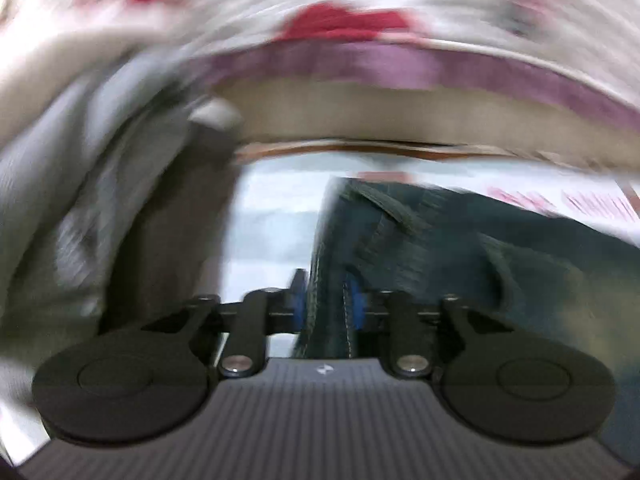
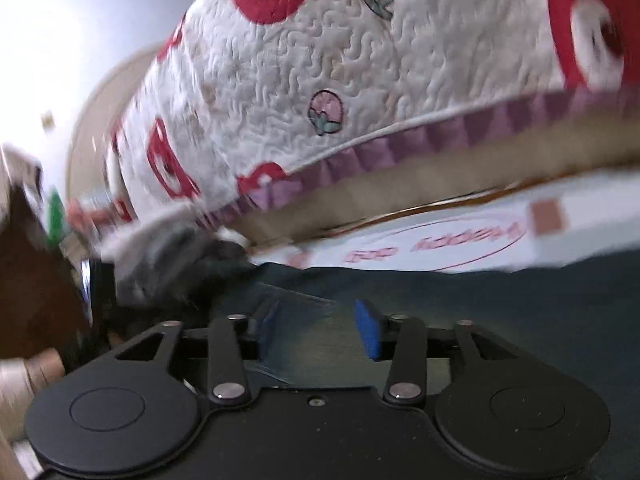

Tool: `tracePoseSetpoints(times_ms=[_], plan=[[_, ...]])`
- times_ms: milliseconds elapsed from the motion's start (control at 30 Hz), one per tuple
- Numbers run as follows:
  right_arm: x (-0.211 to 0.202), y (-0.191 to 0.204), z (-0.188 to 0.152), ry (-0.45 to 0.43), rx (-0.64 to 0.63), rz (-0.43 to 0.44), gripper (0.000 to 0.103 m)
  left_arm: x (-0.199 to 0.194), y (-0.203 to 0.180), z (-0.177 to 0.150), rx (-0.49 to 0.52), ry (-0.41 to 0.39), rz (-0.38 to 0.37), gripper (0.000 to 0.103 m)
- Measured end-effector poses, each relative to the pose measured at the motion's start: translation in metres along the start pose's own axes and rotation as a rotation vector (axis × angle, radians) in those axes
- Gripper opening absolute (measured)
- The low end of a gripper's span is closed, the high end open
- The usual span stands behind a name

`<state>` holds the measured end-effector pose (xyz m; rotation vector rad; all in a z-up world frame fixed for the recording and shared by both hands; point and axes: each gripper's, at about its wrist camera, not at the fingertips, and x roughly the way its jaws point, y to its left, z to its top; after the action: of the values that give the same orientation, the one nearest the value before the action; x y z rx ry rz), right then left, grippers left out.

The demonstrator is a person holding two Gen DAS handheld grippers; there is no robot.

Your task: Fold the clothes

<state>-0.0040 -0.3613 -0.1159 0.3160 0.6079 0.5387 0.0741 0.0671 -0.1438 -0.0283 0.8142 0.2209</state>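
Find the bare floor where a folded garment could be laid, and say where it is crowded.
Bare pale floor shows between the grey cloth and the dark jeans, below the bed edge. The right side is crowded: jeans fill it, their edge clamped in the left gripper.

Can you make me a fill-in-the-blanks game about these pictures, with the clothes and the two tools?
1. The left tool is pinching the edge of the dark ____ jeans.
2. The right tool has its blue pads ____, with nothing squeezed between them.
3. The white quilted cover has big ____ bear shapes on it.
4. The frill along that cover's edge is ____.

Missing words: blue; apart; red; purple
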Motion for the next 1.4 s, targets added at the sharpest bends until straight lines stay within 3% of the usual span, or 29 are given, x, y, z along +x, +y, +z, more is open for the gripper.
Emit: tracePoseSetpoints(times_ms=[33, 67, 100, 133, 233, 267, 367, 500, 567, 633, 667, 733, 833, 900, 967, 1000, 1033, 1067, 1133, 1233, 1333, 1400], plan=[[-0.008, -0.003, 0.001, 0.025, -0.063, -0.046, 0.052, 0.004, 0.005, 0.0, -0.047, 0.019, 0.11, 0.026], [-0.016, -0.004, 0.0, 0.049, -0.112, -0.091, 0.059, 0.003, 0.007, -0.002, -0.05, 0.026, 0.133, 0.026], [-0.024, -0.005, -0.001, 0.072, -0.158, -0.136, 0.069, -0.002, 0.007, -0.004, -0.037, 0.017, 0.101, 0.028], [-0.031, -0.007, -0.005, 0.078, -0.195, -0.178, 0.072, -0.01, 0.002, -0.007, -0.005, -0.007, 0.086, 0.03], [-0.056, -0.015, -0.023, 0.08, -0.284, -0.304, 0.074, -0.035, -0.021, -0.016, 0.109, -0.091, 0.026, 0.036], [-0.06, -0.019, -0.028, 0.072, -0.298, -0.357, 0.075, -0.039, -0.03, -0.017, 0.141, -0.11, -0.017, 0.044], [-0.065, -0.033, -0.037, 0.033, -0.293, -0.467, 0.081, -0.044, -0.058, -0.022, 0.208, -0.135, -0.197, 0.053], [-0.068, -0.058, -0.036, 0.006, -0.104, -0.445, 0.08, -0.025, -0.096, -0.038, 0.291, -0.073, -0.284, 0.058], [-0.065, -0.068, -0.039, 0.016, -0.019, -0.411, 0.075, -0.007, -0.108, -0.046, 0.323, -0.017, -0.238, 0.058], [-0.058, -0.072, -0.043, 0.076, 0.02, -0.381, 0.049, -0.001, -0.113, -0.054, 0.368, -0.022, -0.216, 0.058], [-0.055, -0.073, -0.046, 0.109, 0.022, -0.364, 0.029, -0.002, -0.113, -0.057, 0.391, -0.028, -0.21, 0.058], [-0.052, -0.077, -0.048, 0.127, 0.045, -0.351, 0.025, -0.005, -0.113, -0.062, 0.438, -0.039, -0.198, 0.059], [-0.053, -0.087, -0.047, 0.135, 0.089, -0.365, 0.016, 0.003, -0.102, -0.056, 0.405, -0.013, -0.162, 0.065], [-0.058, -0.094, -0.046, 0.137, 0.106, -0.412, 0.011, 0.011, -0.092, -0.047, 0.343, 0.015, -0.179, 0.066], [-0.074, -0.111, -0.039, 0.112, 0.165, -0.506, 0.011, 0.015, -0.09, -0.042, 0.318, 0.025, -0.164, 0.068], [-0.083, -0.119, -0.035, 0.097, 0.197, -0.554, 0.011, 0.015, -0.094, -0.042, 0.329, 0.02, -0.127, 0.085], [-0.099, -0.132, -0.03, 0.068, 0.245, -0.598, 0.011, 0.015, -0.097, -0.043, 0.341, 0.015, -0.089, 0.089], [-0.118, -0.144, -0.025, 0.04, 0.29, -0.632, 0.012, 0.015, -0.1, -0.044, 0.352, 0.01, -0.05, 0.088], [-0.158, -0.165, -0.017, -0.007, 0.371, -0.688, 0.016, 0.01, -0.103, -0.034, 0.242, 0.105, -0.051, 0.075], [-0.224, -0.195, -0.018, -0.029, 0.469, -0.725, 0.027, -0.026, -0.136, -0.021, 0.311, 0.035, -0.182, 0.072], [-0.279, -0.233, -0.043, -0.103, 0.602, -0.844, 0.034, -0.057, -0.18, -0.021, 0.435, -0.035, -0.292, 0.072], [-0.297, -0.256, -0.063, -0.134, 0.678, -0.928, 0.034, -0.061, -0.206, -0.033, 0.463, -0.012, -0.373, 0.072]])
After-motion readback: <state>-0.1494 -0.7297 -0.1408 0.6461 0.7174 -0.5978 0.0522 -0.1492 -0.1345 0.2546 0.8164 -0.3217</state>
